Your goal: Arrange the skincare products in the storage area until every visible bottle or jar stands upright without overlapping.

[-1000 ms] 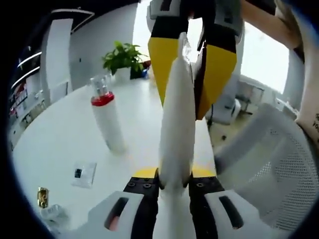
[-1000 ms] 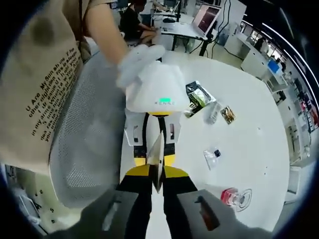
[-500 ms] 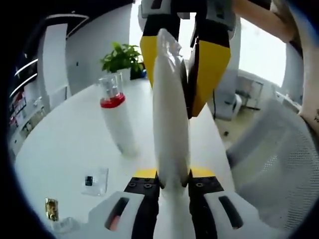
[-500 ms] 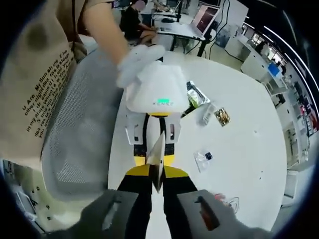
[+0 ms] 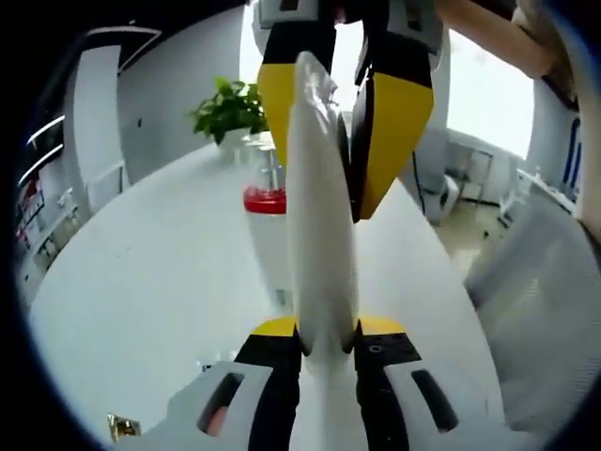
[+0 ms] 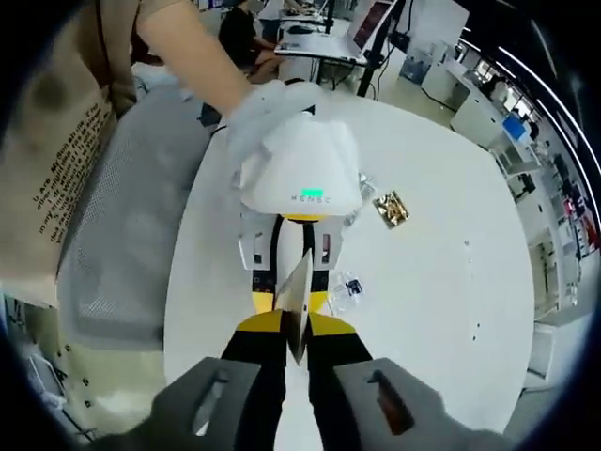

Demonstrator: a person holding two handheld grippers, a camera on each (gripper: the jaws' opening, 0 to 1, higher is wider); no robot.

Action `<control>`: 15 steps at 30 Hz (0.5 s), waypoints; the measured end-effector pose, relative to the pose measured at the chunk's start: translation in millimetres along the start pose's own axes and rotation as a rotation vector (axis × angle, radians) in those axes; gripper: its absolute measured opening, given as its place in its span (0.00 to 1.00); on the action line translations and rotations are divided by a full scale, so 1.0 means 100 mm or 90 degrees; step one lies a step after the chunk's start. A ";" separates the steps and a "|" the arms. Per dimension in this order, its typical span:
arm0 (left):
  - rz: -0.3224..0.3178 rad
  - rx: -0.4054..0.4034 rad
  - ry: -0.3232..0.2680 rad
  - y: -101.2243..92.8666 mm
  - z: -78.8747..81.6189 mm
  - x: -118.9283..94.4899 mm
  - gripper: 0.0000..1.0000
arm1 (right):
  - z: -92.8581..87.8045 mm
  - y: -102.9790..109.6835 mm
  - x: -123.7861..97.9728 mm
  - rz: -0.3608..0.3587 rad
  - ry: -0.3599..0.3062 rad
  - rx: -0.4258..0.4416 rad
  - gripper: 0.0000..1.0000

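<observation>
A white squeeze tube (image 5: pixel 319 216) runs straight up the left gripper view, and both grippers hold it. My left gripper (image 5: pixel 324 331) is shut on its lower end. My right gripper (image 5: pixel 344 178) comes down from the top, its yellow jaws shut on the crimped end. In the right gripper view that thin crimped end (image 6: pixel 296 299) sits in my right gripper (image 6: pixel 295 327), with the left gripper (image 6: pixel 293 287) facing it under a gloved hand (image 6: pixel 268 108). A white bottle (image 5: pixel 268 230) with a red band stands upright just behind the tube.
The round white table (image 6: pixel 441 282) carries a gold sachet (image 6: pixel 390 209) and a small clear sachet (image 6: pixel 346 287). A grey mesh chair (image 6: pixel 122 244) stands at its edge. A potted plant (image 5: pixel 230 108) sits at the far side.
Both grippers stay shut on the tube and have carried it across the table. The red-banded bottle, earlier left of the tube, is now behind it and closer.
</observation>
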State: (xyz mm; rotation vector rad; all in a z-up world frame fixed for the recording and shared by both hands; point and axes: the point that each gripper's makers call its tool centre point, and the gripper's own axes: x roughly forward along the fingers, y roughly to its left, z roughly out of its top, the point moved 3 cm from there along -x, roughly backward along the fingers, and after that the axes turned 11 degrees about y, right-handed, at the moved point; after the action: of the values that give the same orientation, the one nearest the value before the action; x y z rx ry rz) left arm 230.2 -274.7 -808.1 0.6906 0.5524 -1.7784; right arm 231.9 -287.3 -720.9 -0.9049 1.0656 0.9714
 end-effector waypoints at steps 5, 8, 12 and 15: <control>0.004 0.002 -0.001 0.15 0.06 0.03 0.18 | -0.05 -0.15 0.00 0.002 0.011 -0.007 0.07; 0.004 0.001 -0.004 0.21 0.08 0.06 0.18 | -0.08 -0.23 0.01 0.003 0.022 -0.010 0.07; 0.005 0.002 -0.006 0.27 0.10 0.07 0.18 | -0.11 -0.30 0.01 0.003 0.033 -0.010 0.07; 0.005 0.001 -0.008 0.30 0.11 0.08 0.18 | -0.12 -0.28 0.00 0.003 0.035 -0.010 0.07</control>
State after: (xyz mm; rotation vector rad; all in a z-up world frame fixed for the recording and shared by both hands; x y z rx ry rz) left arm 255.0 -296.1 -806.8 0.6818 0.5398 -1.7749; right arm 254.9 -306.7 -720.5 -0.9459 1.1084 0.9651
